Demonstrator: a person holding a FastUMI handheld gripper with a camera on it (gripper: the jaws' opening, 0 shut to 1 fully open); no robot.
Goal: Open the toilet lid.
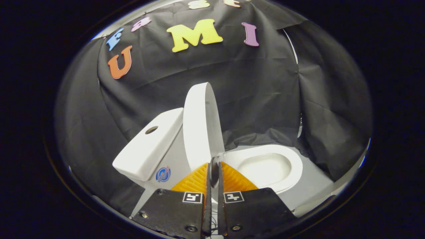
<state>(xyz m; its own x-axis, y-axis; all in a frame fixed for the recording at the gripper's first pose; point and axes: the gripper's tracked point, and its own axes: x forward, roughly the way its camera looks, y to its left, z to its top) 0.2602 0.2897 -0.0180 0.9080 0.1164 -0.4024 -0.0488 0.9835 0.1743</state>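
Toilet lid (199, 126), a glossy white oval plastic flap, stands raised nearly upright against the white ceramic cistern (147, 147) with a round hole in its top, its lower edge just beyond the fingertips. Beside it the white ceramic bowl with its oval seat ring (292, 162) lies uncovered, resting on a pale grey floor (312, 189) before the black cloth wall (259, 93). Gripper (214, 166) is clenched, its two fingers pressed almost together with only a thin slit between them; whether they pinch the lid's edge I cannot tell.

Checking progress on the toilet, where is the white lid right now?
In the gripper view, the white oval toilet lid stands raised almost upright between the white tank and open bowl, just ahead of the nearly closed tool.
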